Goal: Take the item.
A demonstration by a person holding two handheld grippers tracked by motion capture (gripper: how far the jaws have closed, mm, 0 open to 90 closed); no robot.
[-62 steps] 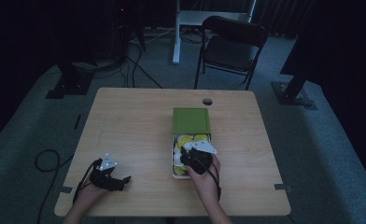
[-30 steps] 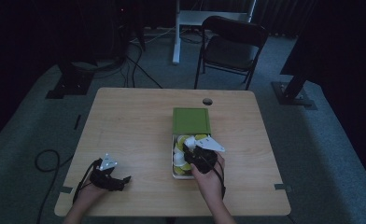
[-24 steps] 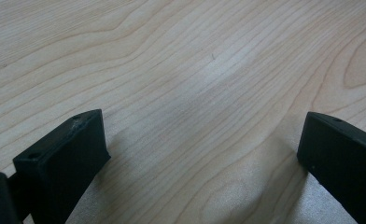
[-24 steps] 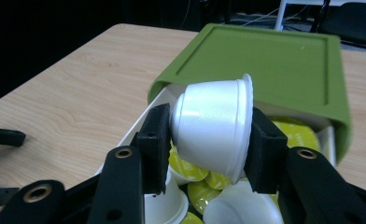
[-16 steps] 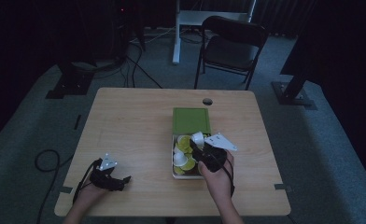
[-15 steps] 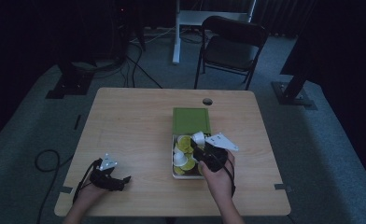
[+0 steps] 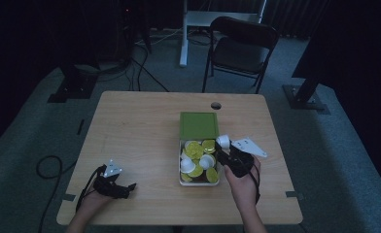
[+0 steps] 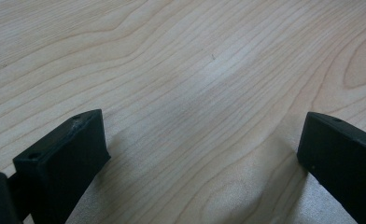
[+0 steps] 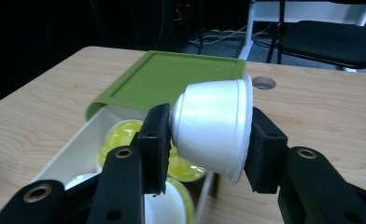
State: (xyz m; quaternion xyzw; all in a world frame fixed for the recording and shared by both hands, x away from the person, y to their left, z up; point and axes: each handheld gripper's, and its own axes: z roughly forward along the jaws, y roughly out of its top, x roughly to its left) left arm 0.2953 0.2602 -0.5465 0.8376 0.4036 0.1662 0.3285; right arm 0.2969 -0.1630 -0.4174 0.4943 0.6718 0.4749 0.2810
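Right gripper (image 9: 209, 135) has lifted a white pod (image 9: 214, 130) clear of the box (image 7: 181, 180), jaws clamping it; left gripper (image 8: 200, 154) jaws wide, empty

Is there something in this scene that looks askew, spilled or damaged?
Nothing is spilled or damaged. The white cup lies tilted on its side between the right tongs, above the box's edge. The green lid covers only the far half of the box. The other cups lie jumbled inside.

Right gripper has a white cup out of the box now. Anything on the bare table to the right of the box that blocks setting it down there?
Nothing visible does. The right gripper holds the white cup above the box's right edge, and the table beside it looks bare.
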